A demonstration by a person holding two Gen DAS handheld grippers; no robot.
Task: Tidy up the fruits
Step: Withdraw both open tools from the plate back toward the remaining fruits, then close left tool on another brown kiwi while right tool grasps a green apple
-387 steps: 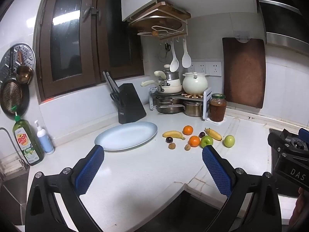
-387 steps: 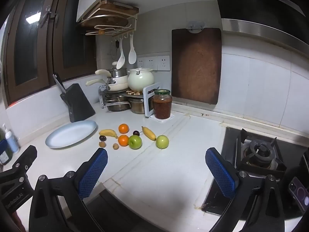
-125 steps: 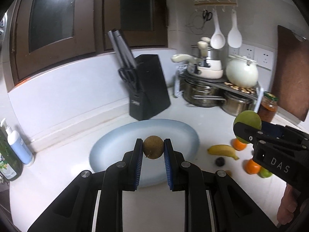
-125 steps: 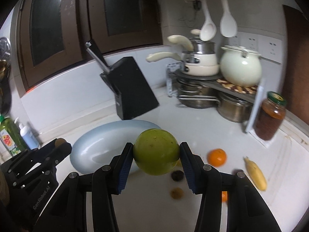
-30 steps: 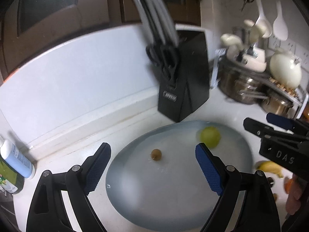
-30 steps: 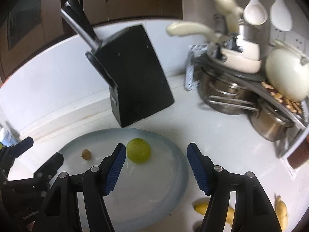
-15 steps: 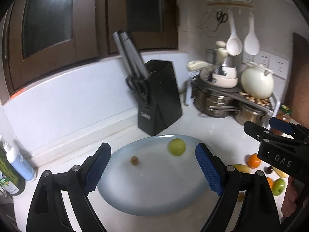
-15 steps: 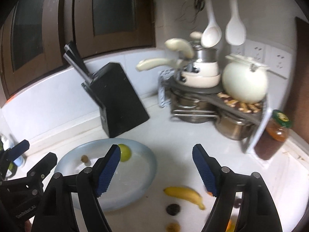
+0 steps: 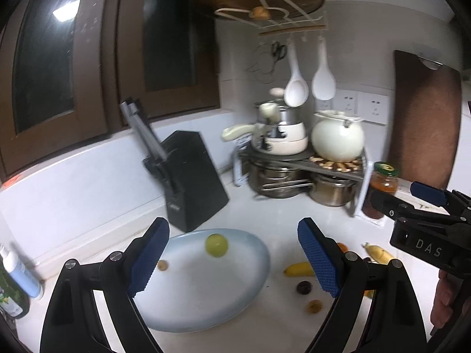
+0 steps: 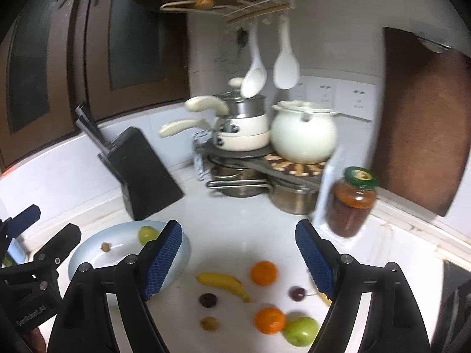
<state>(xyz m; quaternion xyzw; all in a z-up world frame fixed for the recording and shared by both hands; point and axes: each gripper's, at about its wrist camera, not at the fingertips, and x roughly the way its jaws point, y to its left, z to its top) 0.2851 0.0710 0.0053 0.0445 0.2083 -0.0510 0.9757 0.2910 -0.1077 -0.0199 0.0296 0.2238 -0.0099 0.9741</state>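
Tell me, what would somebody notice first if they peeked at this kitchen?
Probably the fruit scattered on the white counter in front: two oranges, a banana and a green apple. To the left lies a pale blue plate with another green apple and a small brown fruit on it. Behind, a round cream pot sits on a rack beside a black knife block.

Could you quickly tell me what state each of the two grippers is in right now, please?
Left gripper: open, holding nothing.
Right gripper: open, holding nothing; its jaws have just been opening.
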